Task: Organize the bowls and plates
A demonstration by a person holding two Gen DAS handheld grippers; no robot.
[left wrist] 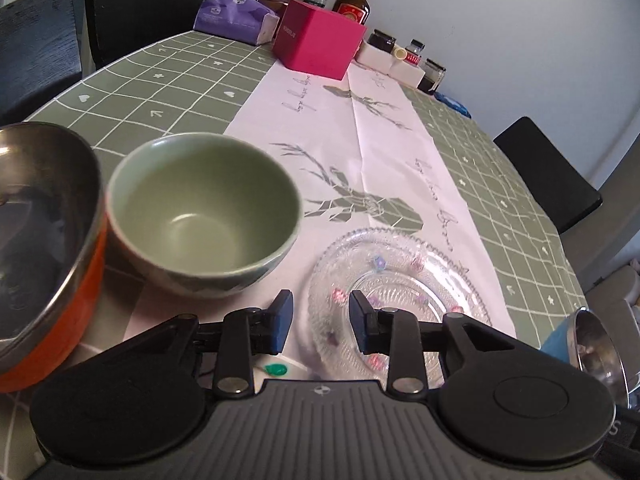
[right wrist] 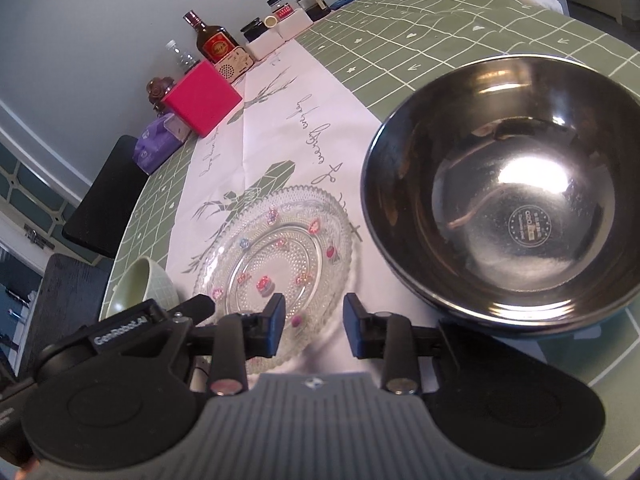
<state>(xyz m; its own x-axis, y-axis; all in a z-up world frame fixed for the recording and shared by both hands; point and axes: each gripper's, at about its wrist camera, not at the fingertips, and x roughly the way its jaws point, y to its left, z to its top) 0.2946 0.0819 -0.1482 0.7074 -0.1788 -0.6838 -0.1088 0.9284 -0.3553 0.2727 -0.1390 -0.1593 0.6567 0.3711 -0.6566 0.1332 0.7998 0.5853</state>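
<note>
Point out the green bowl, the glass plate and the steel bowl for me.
green bowl [left wrist: 200, 216]: left wrist view, on its inner wall.
glass plate [right wrist: 280, 236]: right wrist view, on its beaded centre.
steel bowl [right wrist: 508, 200]: right wrist view, on its shiny inner floor.

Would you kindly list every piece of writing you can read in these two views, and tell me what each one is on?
"GenRobot.AI": on the left gripper body, seen from the right wrist.
Round stamp inside the steel bowl: too small to read.
Cursive script on the white table runner: not legible.
Small print on the pink box: blurred.
Red label on the brown bottle: unreadable.
Purple pack print: too small.
</note>
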